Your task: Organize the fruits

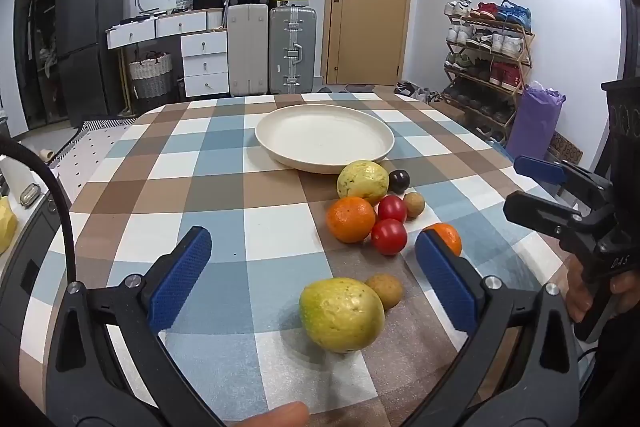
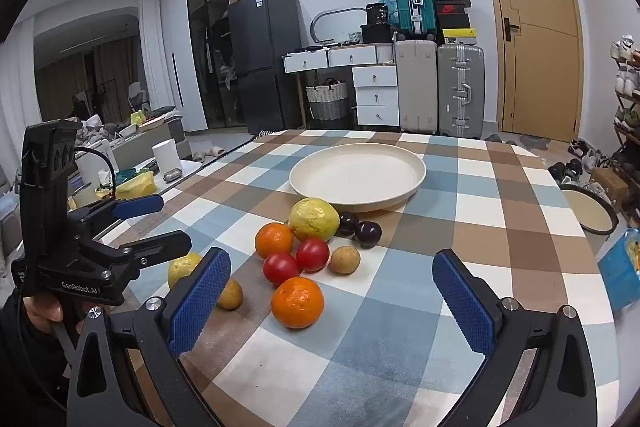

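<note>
An empty cream plate [image 1: 324, 131] [image 2: 356, 171] sits on the checked tablecloth. In front of it lies a cluster of fruit: a guava [image 1: 362, 183], an orange [image 1: 351, 219], two tomatoes [image 1: 389, 235], a dark plum [image 1: 399, 181] and a small brown fruit [image 1: 414, 203]. Nearer, a second guava [image 1: 342, 315] touches another brown fruit [image 1: 385, 290]. My left gripper [image 1: 313, 237] is open just above that guava, touching nothing. My right gripper [image 2: 332, 257] is open, with a second orange [image 2: 297, 302] lying between its fingers, untouched. Each gripper shows in the other's view [image 1: 512, 185] [image 2: 174, 221].
The table's edge curves close on the right, with a round stool [image 2: 588, 211] and a blue bag [image 2: 618, 275] beyond it. A low cluttered side table [image 2: 160, 171] stands to the left. Suitcases [image 1: 292, 51], a door and a shoe rack [image 1: 488, 55] line the far wall.
</note>
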`<state>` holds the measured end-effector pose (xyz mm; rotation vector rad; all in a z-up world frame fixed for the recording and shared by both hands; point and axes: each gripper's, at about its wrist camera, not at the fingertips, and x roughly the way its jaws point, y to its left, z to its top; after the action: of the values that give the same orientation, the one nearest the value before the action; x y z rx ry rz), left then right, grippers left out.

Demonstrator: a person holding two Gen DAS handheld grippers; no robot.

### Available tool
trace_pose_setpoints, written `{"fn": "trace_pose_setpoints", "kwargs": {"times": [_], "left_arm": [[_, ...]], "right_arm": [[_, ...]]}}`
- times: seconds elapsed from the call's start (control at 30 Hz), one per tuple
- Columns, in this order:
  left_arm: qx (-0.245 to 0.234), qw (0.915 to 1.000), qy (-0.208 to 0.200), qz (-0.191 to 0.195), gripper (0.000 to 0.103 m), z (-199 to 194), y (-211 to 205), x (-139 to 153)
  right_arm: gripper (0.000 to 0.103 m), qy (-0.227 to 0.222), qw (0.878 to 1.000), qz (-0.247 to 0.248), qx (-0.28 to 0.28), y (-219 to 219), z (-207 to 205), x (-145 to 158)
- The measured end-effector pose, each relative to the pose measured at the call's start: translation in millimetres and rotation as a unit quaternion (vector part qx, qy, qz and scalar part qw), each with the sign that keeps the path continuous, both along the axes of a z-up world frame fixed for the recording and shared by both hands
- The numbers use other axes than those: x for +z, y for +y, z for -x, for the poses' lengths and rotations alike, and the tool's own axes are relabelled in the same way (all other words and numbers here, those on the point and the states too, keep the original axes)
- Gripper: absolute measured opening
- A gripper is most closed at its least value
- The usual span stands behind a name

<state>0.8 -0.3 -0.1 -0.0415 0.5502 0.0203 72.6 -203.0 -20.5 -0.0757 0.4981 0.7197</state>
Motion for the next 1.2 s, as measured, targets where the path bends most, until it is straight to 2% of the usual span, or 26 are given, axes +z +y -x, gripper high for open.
{"fn": "trace_pose_setpoints", "kwargs": {"times": [0.33, 1.2], "left_arm": [[-0.001, 0.9999, -0.001, 0.013, 0.102, -0.1, 1.6, -0.3], [0.000, 0.9999, -0.002, 0.017, 0.102, -1.3, 4.0, -0.6]], "right_arm": [[0.103, 0.018, 1.000, 0.015, 0.000, 1.5, -2.9, -1.9], [0.103, 0.016, 1.000, 0.013, -0.001, 2.4, -2.2, -1.6]]}}
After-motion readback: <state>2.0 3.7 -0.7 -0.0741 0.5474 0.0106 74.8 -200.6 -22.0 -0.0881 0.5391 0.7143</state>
